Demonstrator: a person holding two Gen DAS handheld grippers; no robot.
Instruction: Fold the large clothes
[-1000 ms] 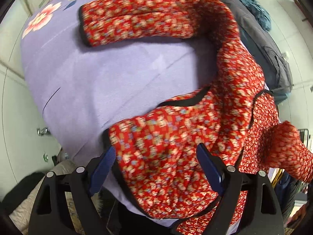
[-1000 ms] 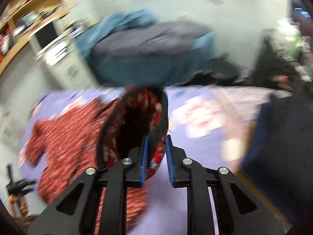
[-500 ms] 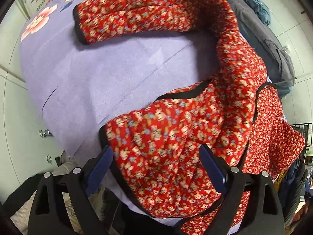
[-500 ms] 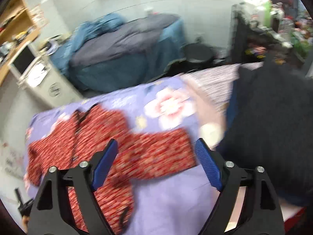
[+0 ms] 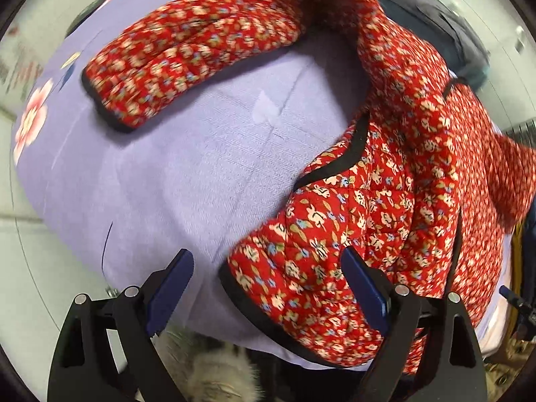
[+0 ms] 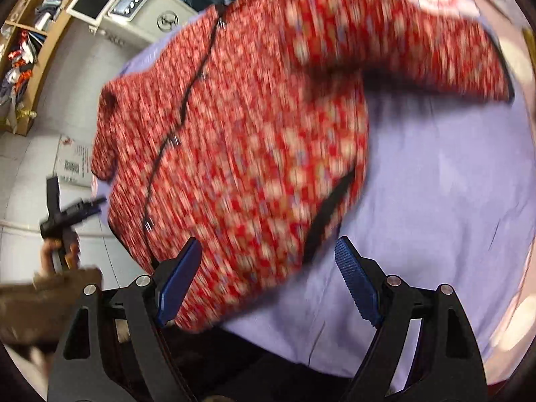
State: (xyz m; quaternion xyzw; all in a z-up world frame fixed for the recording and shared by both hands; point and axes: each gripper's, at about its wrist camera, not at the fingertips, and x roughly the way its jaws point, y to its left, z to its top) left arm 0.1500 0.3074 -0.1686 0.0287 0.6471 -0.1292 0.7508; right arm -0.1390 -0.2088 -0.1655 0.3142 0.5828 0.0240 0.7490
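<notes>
A: Where is the jacket (image 5: pixel 385 174) right now?

B: Spread on the purple sheet (image 5: pixel 174 174) that covers the table. One sleeve (image 5: pixel 187 50) lies folded across the sheet, apart from the body; the front, with its black trim and row of snaps, faces up in the right wrist view, though that picture is blurred.

A: And the tongs?

B: Both pairs are spread wide and hold nothing. The left gripper (image 5: pixel 268 288) hangs over the near hem corner, with its right finger above the cloth and its left finger above bare sheet. The right gripper (image 6: pixel 268 278) hangs over the lower edge of the jacket near the black-trimmed pocket slit (image 6: pixel 330 207).

A: So which step is this?

B: I judge it an early fold: one sleeve looks laid in, the body is not yet folded. The hands seem to be between grasps.

A: What does the next move call for?

B: Probably lowering each pair onto a hem corner and pinching through the thick quilting. The cloth is bulky and may slip out of a shallow bite, so a deep grip seems wise before lifting the hem toward the collar.
</notes>
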